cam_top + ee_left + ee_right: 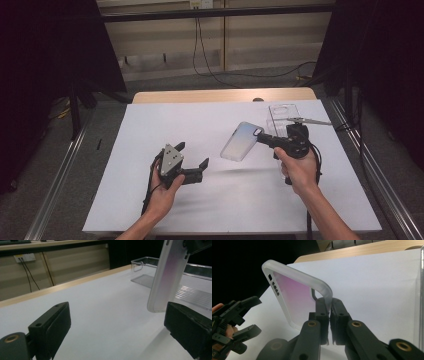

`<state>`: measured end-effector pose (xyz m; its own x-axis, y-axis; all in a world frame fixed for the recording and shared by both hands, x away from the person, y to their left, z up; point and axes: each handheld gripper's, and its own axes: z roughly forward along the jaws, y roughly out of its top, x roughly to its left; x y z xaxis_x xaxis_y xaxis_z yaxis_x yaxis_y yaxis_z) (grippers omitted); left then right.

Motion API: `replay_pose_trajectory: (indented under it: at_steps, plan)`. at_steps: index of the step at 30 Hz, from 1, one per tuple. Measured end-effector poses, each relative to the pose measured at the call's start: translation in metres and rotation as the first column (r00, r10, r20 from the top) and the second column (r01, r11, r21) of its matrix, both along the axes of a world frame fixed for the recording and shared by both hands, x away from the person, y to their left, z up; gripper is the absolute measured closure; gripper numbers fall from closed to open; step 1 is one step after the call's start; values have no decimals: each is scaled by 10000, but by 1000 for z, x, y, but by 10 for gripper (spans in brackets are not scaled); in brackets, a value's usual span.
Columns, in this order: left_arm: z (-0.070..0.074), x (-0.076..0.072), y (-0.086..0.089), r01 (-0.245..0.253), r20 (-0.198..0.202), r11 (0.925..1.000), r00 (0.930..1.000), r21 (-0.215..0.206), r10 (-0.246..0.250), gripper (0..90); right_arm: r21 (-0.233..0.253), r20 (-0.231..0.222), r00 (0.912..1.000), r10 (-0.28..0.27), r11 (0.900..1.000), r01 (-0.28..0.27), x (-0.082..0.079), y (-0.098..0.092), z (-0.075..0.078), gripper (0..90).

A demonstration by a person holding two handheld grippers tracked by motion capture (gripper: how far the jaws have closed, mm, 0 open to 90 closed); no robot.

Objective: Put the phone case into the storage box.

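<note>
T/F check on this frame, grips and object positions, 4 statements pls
1. The right gripper is shut on the phone case. True.
2. The phone case lies flat on the white table. False: it is held up off the surface.
3. The left gripper is open and holds nothing. True.
4. The clear tray sits on the left gripper's side of the table. False: it sits on the right gripper's side, at the table's far right.
</note>
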<state>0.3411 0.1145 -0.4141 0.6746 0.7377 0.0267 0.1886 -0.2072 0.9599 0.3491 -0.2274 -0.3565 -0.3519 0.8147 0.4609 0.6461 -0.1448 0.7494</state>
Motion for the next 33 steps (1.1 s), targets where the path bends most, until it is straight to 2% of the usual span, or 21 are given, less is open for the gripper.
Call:
replay_pose_trajectory:
  at_steps: [3,7,9,12,16,19,20,24,25,27,29,33]
  plan:
    - [0,-1,5,-21,68,10000,10000,14,21,57,-180,155,9998,-135,9997,138,-1,-2,2,858]
    - [1,-3,18,-228,256,9996,9994,-176,233,20,-461,318,9992,-255,9986,269,-1,-4,2,858]
    - [2,-4,25,-499,402,9985,9979,-240,508,13,-525,364,9989,-295,9981,314,-1,-5,2,858]
    - [2,-4,32,-797,388,9960,9959,-393,812,16,-597,410,9984,-388,9974,413,-1,-6,2,858]
    - [1,-3,42,-920,19,9945,9957,-498,922,24,-577,488,9974,-539,9967,567,-1,-10,4,858]
    - [0,-5,51,-1001,354,9940,9942,-436,1017,24,-577,553,9968,-586,9964,618,-2,-12,5,858]
    - [0,-6,55,-1067,474,9939,9930,-277,1079,24,-600,594,9965,-580,9963,616,-2,-13,6,858]
    - [1,-9,65,-1385,413,9900,9894,-264,1395,29,-585,667,9960,-594,9963,633,-2,-14,8,858]
    - [1,-11,67,-1319,467,9912,9901,-58,1320,33,-581,658,9960,-608,9962,646,-2,-14,9,858]
    - [0,-15,70,-1327,571,9911,9896,59,1321,36,-584,710,9957,-595,9963,637,-2,-14,10,858]
    - [-1,-18,76,-1423,477,9898,9887,-32,1423,38,-587,765,9953,-588,9963,634,-1,-15,11,858]
    - [-3,-19,85,-1674,565,9859,9842,-88,1676,38,-569,824,9946,-629,9961,677,-1,-16,13,858]
